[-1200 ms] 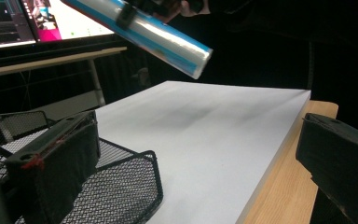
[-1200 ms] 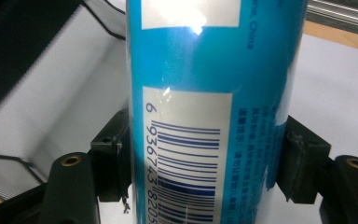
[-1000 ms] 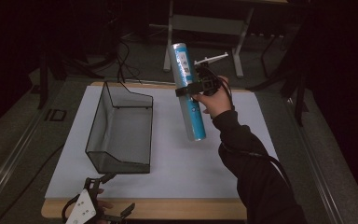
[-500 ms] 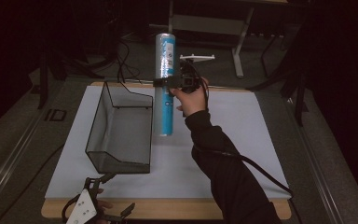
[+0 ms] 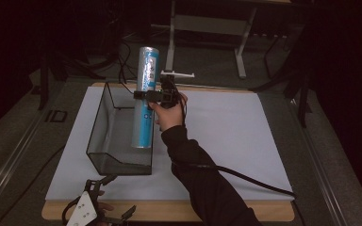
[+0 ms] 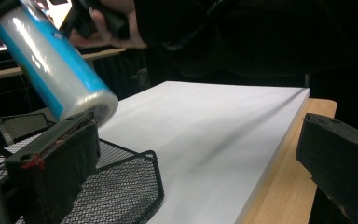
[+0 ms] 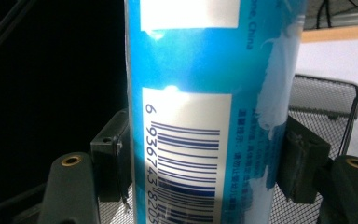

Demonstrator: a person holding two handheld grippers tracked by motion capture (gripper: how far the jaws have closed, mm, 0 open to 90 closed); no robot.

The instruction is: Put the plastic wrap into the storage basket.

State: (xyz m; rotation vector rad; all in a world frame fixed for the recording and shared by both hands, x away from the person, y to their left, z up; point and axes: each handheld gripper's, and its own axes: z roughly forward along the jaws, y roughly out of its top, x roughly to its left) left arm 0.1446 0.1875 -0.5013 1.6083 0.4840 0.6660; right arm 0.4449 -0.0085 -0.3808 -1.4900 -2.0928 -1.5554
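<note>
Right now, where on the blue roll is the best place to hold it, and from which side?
Mid-length, as the right tool holds it now: jaws across the round body of the blue roll, coming from the side away from the mesh basket. The roll is a long, upright cylinder, so a grip across its width near the middle likely keeps it from tipping.

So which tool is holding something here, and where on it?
The right tool grips the blue roll around its middle, upright over the mesh basket. The left tool holds nothing.
</note>
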